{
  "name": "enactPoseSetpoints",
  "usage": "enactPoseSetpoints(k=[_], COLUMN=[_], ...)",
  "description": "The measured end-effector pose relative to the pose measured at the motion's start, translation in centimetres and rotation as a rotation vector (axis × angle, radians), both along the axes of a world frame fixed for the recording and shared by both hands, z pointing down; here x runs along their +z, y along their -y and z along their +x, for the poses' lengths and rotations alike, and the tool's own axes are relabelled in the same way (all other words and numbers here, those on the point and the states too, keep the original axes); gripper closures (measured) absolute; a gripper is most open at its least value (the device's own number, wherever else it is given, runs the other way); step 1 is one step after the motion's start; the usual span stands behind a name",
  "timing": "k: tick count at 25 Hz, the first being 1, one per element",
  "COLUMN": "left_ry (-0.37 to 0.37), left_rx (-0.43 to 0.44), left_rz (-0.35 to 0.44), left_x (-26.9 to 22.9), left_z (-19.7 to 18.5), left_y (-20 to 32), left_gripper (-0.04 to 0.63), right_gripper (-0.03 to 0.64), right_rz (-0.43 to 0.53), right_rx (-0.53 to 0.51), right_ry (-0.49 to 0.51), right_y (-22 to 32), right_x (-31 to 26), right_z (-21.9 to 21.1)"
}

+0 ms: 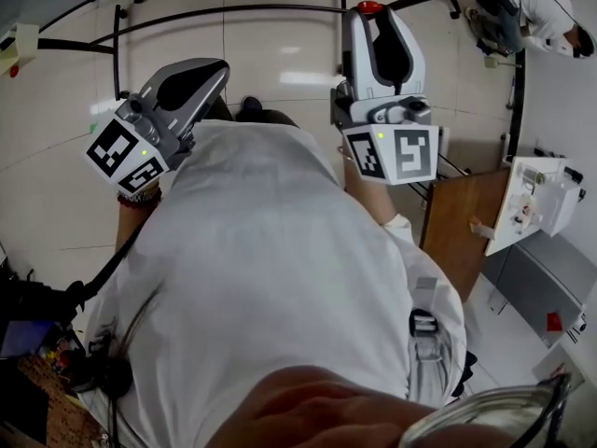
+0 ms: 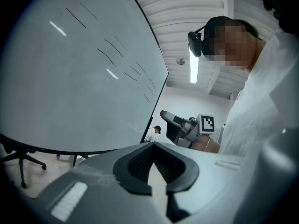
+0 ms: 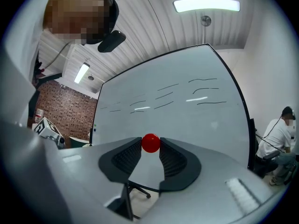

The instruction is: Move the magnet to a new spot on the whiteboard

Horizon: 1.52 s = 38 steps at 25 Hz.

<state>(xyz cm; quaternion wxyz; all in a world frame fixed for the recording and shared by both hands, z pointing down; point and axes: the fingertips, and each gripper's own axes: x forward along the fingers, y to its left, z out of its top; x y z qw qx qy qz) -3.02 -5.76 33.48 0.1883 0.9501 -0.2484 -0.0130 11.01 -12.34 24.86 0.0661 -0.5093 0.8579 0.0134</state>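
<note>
Overhead, the head view's left side shows the left gripper [image 1: 199,82] raised in front of the person's white shirt [image 1: 270,278], its marker cube [image 1: 126,151] facing the camera. In the left gripper view its two dark ribbed pads meet at their tips in the lower middle of the frame, with nothing between them. The whiteboard [image 2: 70,78] fills that view's upper left, faint dark strokes running across it, and an office chair [image 2: 21,164] shows at the lower left edge, under the board.

Further right in the head view, the right gripper [image 1: 375,28] stands upright at top centre, a red spot at its tip. The right gripper view shows what that spot is: the magnet [image 3: 150,143], a small round red piece, sits squeezed between the tips of the two pads, one pad pressing on each side. It is near the middle of that frame, in front of the whiteboard's lower part; whether it touches the board cannot be told.

A brick wall [image 3: 65,111] shows to the board's left, a ceiling light [image 3: 206,4] at the top, and a seated person in a white top [image 3: 279,134] at the far right edge.
</note>
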Motion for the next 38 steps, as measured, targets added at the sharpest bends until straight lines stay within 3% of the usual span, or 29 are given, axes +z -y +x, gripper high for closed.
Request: enactPoseSetpoints(k=[5, 13, 19, 25, 38], left_ry=[-0.018, -0.044, -0.041, -0.083, -0.070], left_rx=[0.016, 0.166, 0.290, 0.313, 0.343], left_rz=[-0.015, 0.023, 0.046, 0.001, -0.001], left_x=[0.4, -2.2, -3.3, -2.9, -2.8], left_z=[-0.5, -1.8, -3.5, -3.6, -3.4], left_y=[4.5, 13.0, 22.4, 22.1, 21.5], left_gripper=[0.597, 0.598, 0.598, 0.598, 0.598], right_gripper=[0.495, 0.495, 0.495, 0.495, 0.494], right_rz=[0.003, 0.027, 0.043, 0.042, 0.113], right_rx=[0.032, 0.079, 0.164, 0.192, 0.235], right_ry=[-0.014, -0.061, -0.122, -0.136, -0.143], right_y=[4.3, 13.4, 23.4, 24.7, 22.7], right_x=[-0.2, -3.3, -5.4, -5.0, -6.3], right_z=[-0.4, -4.1, -7.0, -6.4, -6.3])
